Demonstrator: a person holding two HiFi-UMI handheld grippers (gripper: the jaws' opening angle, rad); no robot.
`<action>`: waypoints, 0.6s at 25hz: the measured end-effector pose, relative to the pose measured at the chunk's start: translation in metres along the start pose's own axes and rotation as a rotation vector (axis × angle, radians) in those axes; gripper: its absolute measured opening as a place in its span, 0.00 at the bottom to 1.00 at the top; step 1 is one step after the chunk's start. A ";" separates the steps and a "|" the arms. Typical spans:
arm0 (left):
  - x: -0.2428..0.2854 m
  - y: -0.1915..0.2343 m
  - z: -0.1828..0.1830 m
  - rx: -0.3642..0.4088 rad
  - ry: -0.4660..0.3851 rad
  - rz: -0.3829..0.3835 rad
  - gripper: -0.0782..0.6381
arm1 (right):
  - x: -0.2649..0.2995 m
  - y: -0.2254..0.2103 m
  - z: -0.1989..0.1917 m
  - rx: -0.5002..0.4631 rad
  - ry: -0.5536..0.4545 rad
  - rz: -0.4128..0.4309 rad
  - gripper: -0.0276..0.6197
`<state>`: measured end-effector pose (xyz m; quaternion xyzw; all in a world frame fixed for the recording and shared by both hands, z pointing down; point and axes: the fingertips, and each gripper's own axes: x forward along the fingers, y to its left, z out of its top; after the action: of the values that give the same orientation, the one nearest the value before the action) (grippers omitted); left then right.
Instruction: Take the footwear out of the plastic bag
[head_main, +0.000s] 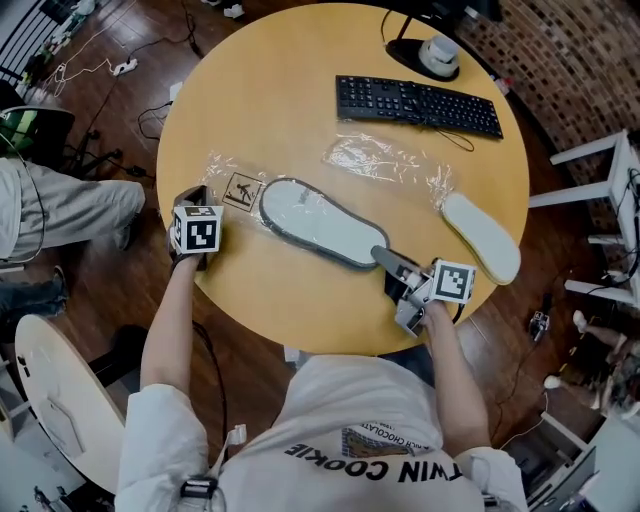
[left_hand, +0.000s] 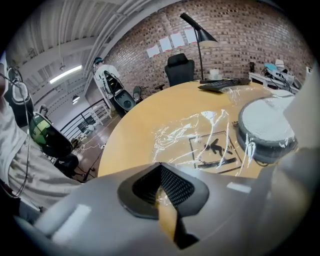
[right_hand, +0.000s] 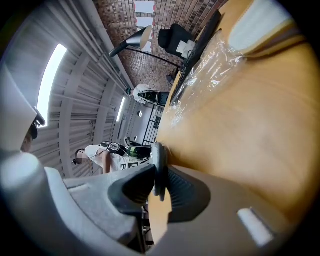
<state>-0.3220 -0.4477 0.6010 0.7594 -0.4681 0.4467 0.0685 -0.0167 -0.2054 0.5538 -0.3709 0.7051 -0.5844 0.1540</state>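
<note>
The right gripper (head_main: 388, 262) is clamped on the heel rim of a grey-edged slipper (head_main: 320, 222) lying in front of the keyboard (head_main: 420, 105), while the left gripper (head_main: 200, 195) pinches shut on the plastic bag (head_main: 232, 180), which appears to cover only the toe. A second slipper (head_main: 482, 236) already lies bare below the keyboard's right end. By the look of it, only the last slide-out remains.

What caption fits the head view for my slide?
Left hand-held gripper holds the plastic bag; right hand-held gripper grips the slipper.
</note>
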 end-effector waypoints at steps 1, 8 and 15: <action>-0.006 -0.003 0.004 -0.016 -0.011 -0.002 0.12 | 0.000 0.000 -0.001 -0.001 0.000 -0.001 0.15; -0.057 -0.088 0.028 -0.083 -0.146 -0.119 0.12 | -0.005 -0.004 -0.006 0.001 -0.010 -0.014 0.15; -0.059 -0.139 0.016 -0.133 -0.135 -0.183 0.12 | -0.005 -0.002 -0.008 -0.013 -0.006 -0.007 0.15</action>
<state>-0.2141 -0.3414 0.5915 0.8210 -0.4291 0.3544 0.1274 -0.0179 -0.1966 0.5571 -0.3759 0.7071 -0.5794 0.1518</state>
